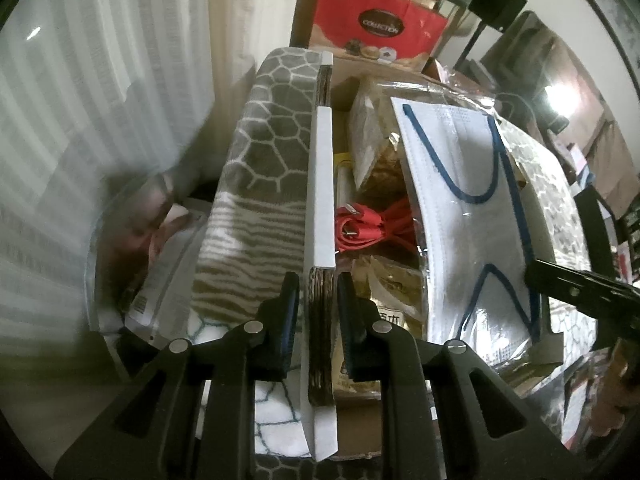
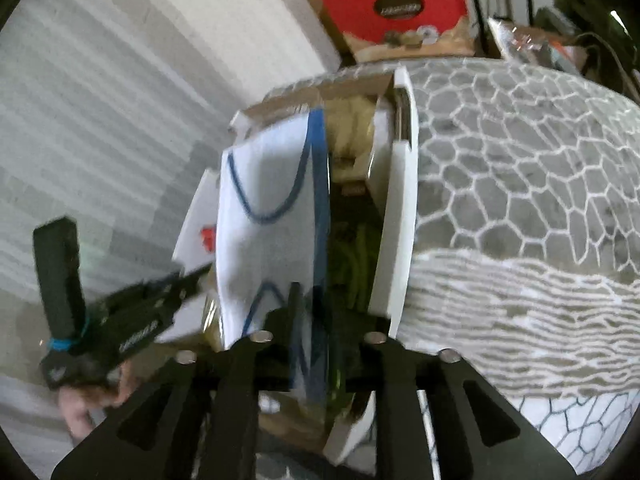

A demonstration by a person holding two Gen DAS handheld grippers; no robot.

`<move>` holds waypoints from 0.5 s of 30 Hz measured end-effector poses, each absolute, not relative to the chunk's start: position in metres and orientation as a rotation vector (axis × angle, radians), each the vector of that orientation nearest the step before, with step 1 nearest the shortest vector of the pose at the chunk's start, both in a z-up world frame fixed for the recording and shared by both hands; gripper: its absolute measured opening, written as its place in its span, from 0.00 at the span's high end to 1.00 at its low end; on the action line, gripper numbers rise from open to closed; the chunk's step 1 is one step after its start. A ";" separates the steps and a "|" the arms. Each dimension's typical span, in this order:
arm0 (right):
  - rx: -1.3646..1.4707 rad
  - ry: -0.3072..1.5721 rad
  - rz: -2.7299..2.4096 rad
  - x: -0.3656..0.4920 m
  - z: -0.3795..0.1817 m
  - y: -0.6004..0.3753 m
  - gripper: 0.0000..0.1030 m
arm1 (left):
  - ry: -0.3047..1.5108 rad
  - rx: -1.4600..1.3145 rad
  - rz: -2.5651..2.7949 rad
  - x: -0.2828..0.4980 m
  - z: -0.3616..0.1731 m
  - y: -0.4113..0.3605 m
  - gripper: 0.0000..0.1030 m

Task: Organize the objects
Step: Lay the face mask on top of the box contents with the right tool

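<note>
Left gripper clamps the cardboard box wall.
Right gripper, jaws parted, straddles the packaged mask, unpinched.

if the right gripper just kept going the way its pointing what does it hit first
Most likely the bagged white face mask with blue ear loops, which already lies between the fingers of the right gripper. Past it is the open cardboard box and its contents; blur makes depth uncertain.

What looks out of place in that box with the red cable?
The packaged face mask with blue straps is not down inside the cardboard box; it leans tilted across the top, above the red cable and gold packets. Nothing looks spilled or damaged.
</note>
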State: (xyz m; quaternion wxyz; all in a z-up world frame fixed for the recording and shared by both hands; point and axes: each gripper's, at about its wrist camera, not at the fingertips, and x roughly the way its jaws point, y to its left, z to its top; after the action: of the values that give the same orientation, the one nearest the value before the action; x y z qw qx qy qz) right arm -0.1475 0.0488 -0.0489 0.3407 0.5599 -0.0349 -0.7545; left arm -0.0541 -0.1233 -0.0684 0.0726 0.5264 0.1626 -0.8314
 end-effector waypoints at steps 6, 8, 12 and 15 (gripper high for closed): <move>1.392 -0.159 -2.003 -0.153 -0.033 0.069 0.77 | 0.479 1.578 -2.497 -0.058 -0.069 -0.122 0.82; 1.391 -0.183 -2.003 -0.155 -0.033 0.072 0.77 | 0.476 1.582 -2.501 -0.058 -0.070 -0.121 0.82; 1.352 -0.196 -2.010 -0.148 -0.024 0.079 0.68 | 0.465 1.590 -2.502 -0.059 -0.072 -0.121 0.86; 1.326 -0.204 -2.064 -0.149 -0.015 0.091 0.66 | 0.494 1.592 -2.501 -0.060 -0.072 -0.124 0.87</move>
State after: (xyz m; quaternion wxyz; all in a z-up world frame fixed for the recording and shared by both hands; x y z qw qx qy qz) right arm -0.1492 0.0905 -0.0148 0.3334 0.5079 -0.0783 -0.7904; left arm -0.0598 -0.1242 -0.0722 0.0679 0.5286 0.1639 -0.8301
